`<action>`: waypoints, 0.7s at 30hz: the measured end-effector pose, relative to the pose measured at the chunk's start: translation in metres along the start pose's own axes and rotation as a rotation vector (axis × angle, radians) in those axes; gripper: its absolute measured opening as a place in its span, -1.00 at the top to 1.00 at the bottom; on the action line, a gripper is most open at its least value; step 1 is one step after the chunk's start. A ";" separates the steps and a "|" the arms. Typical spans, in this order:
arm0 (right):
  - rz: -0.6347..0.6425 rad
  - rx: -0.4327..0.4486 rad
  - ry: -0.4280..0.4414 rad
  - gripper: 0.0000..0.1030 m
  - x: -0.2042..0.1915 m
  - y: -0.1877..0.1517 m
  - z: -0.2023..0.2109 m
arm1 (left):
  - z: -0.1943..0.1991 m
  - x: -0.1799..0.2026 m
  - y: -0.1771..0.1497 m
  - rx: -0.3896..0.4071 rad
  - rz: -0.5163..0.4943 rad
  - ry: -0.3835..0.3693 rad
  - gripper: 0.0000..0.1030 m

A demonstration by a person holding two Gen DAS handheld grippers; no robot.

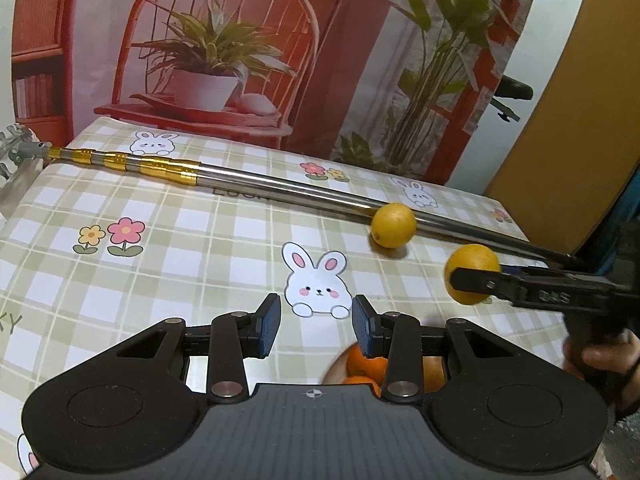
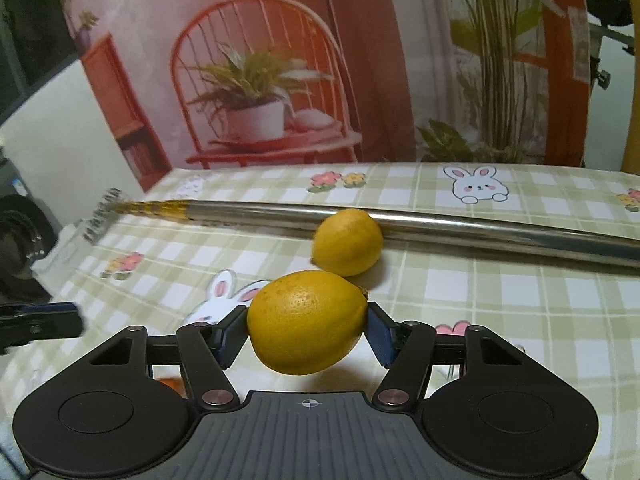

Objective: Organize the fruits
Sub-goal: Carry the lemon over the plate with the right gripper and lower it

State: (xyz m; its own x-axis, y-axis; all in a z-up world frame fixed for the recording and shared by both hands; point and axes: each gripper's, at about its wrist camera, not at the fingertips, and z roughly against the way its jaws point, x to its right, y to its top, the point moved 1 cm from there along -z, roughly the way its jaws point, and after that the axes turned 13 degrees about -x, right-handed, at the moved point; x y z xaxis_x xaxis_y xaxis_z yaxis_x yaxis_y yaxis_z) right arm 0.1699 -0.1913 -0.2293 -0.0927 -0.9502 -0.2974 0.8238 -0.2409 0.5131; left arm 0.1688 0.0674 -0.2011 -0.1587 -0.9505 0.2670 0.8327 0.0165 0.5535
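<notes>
My right gripper (image 2: 306, 330) is shut on a yellow lemon (image 2: 306, 326) and holds it above the checked tablecloth; it also shows in the left wrist view (image 1: 472, 274), held at the right. A second lemon (image 2: 347, 242) lies on the cloth against a metal pole, also seen in the left wrist view (image 1: 393, 225). My left gripper (image 1: 316, 326) is open and empty, hovering over the cloth. Oranges (image 1: 366, 366) lie just below its right finger, partly hidden.
A long metal telescopic pole (image 1: 248, 182) with gold bands lies diagonally across the table (image 1: 160, 240). A printed backdrop with a red chair and plants stands behind. A yellow-brown panel (image 1: 560, 140) stands at the far right.
</notes>
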 end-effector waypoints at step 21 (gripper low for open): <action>0.201 -0.080 0.069 -0.13 -0.073 -0.086 0.053 | 0.027 0.014 -0.029 0.011 -0.025 -0.013 -0.01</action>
State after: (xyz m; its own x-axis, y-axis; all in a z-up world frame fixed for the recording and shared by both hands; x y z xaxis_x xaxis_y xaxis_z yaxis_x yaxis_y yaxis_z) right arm 0.0760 -0.1120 -0.2088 0.1138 -0.9612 -0.2512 0.8637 -0.0292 0.5031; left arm 0.1284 0.0623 -0.1924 -0.1862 -0.9467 0.2631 0.8222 -0.0035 0.5691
